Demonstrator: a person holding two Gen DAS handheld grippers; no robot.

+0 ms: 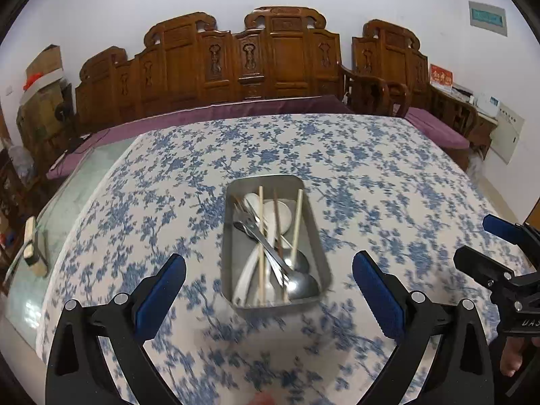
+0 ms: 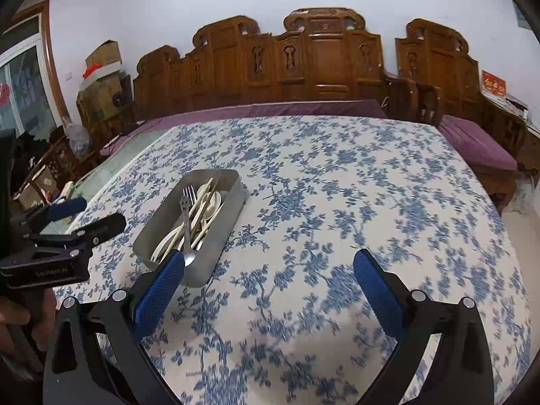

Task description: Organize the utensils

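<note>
A metal tray (image 1: 319,249) stands on the blue-flowered tablecloth (image 1: 371,175). In it lie chopsticks (image 1: 296,226), white spoons (image 1: 281,214), a fork (image 1: 244,217) and steel spoons (image 1: 302,285), all jumbled. My left gripper (image 1: 269,275) is open and empty, just in front of the tray. My right gripper (image 2: 269,275) is open and empty, over bare cloth to the right of the tray (image 2: 216,239). The right gripper also shows at the right edge of the left wrist view (image 1: 489,249). The left gripper shows at the left of the right wrist view (image 2: 87,217).
A carved wooden bench (image 1: 270,60) with purple cushions (image 1: 236,111) runs behind the table. A glass tabletop (image 1: 67,209) shows bare to the left of the cloth, with a small block (image 1: 32,246) on it. Boxes (image 2: 101,77) are stacked at the far left.
</note>
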